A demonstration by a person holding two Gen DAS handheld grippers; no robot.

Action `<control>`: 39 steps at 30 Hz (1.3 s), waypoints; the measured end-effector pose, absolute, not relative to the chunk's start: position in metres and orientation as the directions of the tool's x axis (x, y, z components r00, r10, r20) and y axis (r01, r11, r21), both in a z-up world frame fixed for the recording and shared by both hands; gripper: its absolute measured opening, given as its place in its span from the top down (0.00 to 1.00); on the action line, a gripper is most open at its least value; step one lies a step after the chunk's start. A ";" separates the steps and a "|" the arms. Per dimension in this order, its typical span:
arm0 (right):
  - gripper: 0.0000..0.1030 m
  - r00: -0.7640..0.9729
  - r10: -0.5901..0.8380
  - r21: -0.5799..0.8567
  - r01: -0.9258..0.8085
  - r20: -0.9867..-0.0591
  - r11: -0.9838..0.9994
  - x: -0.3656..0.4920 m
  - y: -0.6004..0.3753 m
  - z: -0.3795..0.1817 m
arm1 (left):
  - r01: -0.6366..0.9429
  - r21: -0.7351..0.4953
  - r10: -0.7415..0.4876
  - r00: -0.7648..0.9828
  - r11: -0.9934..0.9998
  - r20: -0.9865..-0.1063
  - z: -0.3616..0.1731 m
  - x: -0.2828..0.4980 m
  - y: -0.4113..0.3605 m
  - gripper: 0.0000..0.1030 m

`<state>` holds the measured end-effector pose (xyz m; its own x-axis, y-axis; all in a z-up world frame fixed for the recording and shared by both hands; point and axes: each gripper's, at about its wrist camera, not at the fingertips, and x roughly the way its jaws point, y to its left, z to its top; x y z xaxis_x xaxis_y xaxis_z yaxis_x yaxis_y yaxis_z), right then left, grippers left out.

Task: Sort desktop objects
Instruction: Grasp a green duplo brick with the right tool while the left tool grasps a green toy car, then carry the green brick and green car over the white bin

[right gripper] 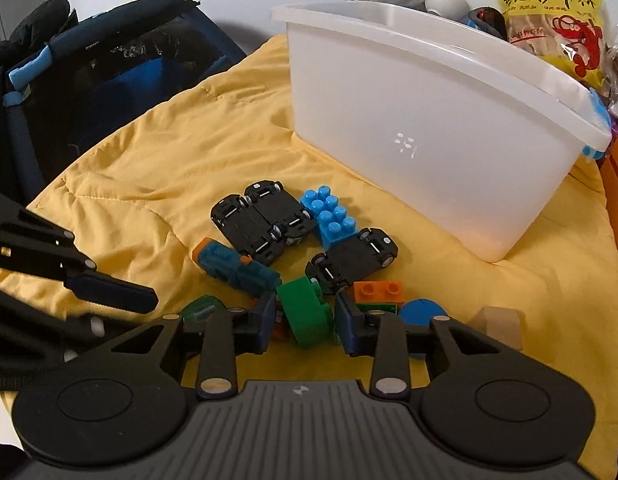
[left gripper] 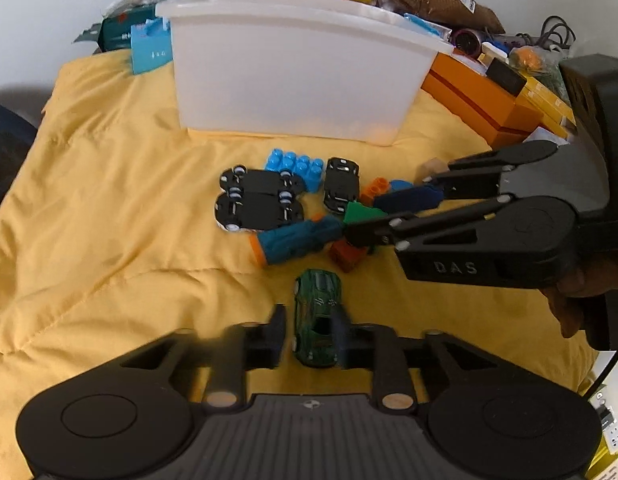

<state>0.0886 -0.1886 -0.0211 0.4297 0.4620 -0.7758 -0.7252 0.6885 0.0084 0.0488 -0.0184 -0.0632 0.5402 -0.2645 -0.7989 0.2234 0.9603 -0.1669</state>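
Straddling a glossy green toy car point(left gripper: 317, 320), left claw point(left gripper: 309, 332) gapes.

Green toy car point(left gripper: 317, 318) upright; green brick point(right gripper: 305, 310) tilted.

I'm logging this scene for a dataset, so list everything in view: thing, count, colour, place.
bin: one, white translucent, back of the cloth.
cloth: one, yellow, under everything.
upturned cars: three, black undersides, middle of the pile.
green car: one, between the left gripper's fingers.
studded brick: one, light blue, before the bin.
green block: one, between the right gripper's fingers.
orange brick: one, right of the green block.
teal toy: one, orange-ended, middle.
wooden block: one, tan, right.
left gripper: open.
right gripper: open.
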 end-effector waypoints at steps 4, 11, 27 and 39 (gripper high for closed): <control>0.69 0.399 0.477 0.046 -0.727 -0.783 0.685 0.091 -0.191 -0.021 | 0.229 -0.191 -0.287 0.535 0.955 -0.794 -0.064 0.050 -0.026 0.58; 0.73 0.395 0.484 0.071 -0.714 -0.781 0.697 0.084 -0.211 -0.017 | 0.251 -0.107 -0.223 0.499 0.962 -0.837 -0.078 0.057 -0.042 0.56; 0.74 0.385 0.465 0.118 -0.656 -0.797 0.746 0.066 -0.229 -0.032 | 0.255 -0.099 -0.223 0.519 0.962 -0.826 -0.079 0.061 -0.043 0.68; 0.74 0.535 0.583 0.270 -0.552 -0.612 0.789 0.106 -0.263 0.068 | 0.162 -0.170 -0.234 0.719 0.972 -0.655 0.029 0.083 -0.007 0.68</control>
